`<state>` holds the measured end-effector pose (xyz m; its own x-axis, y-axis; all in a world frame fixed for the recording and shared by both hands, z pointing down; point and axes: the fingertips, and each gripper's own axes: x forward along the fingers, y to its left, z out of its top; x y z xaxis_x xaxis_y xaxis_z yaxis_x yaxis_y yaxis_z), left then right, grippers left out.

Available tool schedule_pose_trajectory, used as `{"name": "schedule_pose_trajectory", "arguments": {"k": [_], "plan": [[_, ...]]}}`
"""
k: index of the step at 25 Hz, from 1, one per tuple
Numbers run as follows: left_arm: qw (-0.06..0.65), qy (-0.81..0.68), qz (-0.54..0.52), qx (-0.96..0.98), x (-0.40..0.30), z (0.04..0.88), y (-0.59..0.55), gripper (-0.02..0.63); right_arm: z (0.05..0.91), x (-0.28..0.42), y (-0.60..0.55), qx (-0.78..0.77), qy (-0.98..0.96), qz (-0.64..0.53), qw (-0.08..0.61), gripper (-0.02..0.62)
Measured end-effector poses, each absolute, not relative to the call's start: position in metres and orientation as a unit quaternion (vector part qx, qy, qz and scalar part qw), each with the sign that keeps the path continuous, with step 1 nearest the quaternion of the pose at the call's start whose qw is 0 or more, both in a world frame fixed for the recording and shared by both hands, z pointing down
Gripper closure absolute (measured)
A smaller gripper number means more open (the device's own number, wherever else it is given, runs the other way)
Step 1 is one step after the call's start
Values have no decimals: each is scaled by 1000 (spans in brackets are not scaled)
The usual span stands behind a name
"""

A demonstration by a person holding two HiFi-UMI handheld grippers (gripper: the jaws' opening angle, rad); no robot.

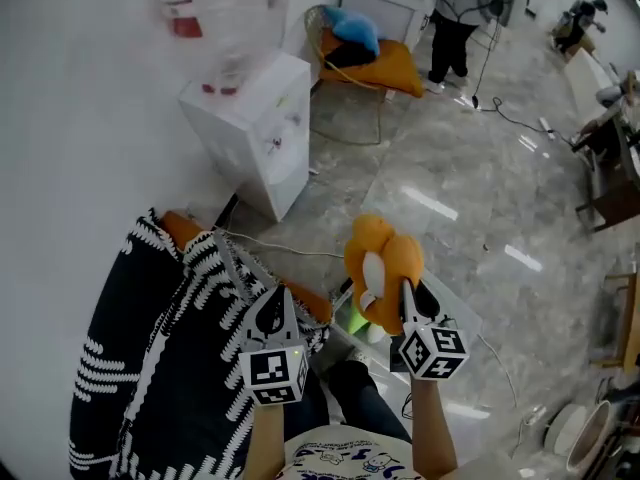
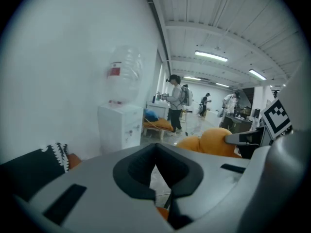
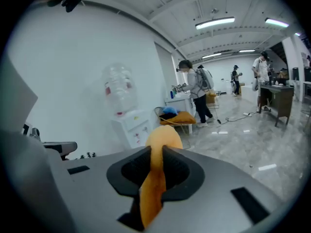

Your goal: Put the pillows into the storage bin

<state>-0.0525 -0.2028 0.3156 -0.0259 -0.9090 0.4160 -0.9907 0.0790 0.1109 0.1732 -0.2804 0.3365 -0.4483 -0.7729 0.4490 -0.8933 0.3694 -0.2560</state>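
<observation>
**Item 1. Orange plush pillow** (image 1: 385, 263), soft and lumpy. It is held in the air over the grey polished floor (image 1: 480, 208). The right gripper (image 1: 408, 290) has its claw pinched on 1 thin fold of the pillow, and the bulk bulges beyond the tips.
Risk: the bite is narrow. A quick swing could pull the fold out and drop the pillow short of the bin.

**Item 2. Large black-and-white patterned pillow with orange backing** (image 1: 150, 348). It hangs at the person's left side. The left gripper (image 1: 272, 310) has its claw drawn together, apparently on the orange edge at the pillow's right margin.
Risk: the pillow hangs from 1 edge only. Its weight may peel it free, or the trailing corner may drag along the floor and snag the thin cable (image 1: 290, 251) there.

**Item 3. Storage bin.** It cannot be picked out with certainty. Only a dark, pale-rimmed shape shows under the grippers.
Risk: 2 bulky pillows brought together could jam at the opening or spill over the rim.

**Item 4. White water dispenser** (image 1: 255, 128), ahead against the wall.
Risk: the larger pillow could brush it during a turn.
</observation>
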Motion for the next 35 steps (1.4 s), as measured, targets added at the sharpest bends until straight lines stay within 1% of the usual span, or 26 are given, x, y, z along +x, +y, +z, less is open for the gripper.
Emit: {"name": "schedule_pose_trajectory", "arguments": {"k": [7, 15, 24, 35], "plan": [[196, -651, 134, 721, 90, 335, -243, 594, 376, 324, -278, 576, -761, 262, 145, 523], [196, -595, 171, 761, 199, 369, -280, 594, 430, 438, -270, 629, -701, 297, 157, 523], [189, -520, 212, 805, 273, 410, -310, 592, 495, 508, -252, 685, -623, 337, 171, 523], [197, -428, 275, 838, 325, 507, -332, 592, 619, 549, -234, 724, -527, 398, 200, 522]]}}
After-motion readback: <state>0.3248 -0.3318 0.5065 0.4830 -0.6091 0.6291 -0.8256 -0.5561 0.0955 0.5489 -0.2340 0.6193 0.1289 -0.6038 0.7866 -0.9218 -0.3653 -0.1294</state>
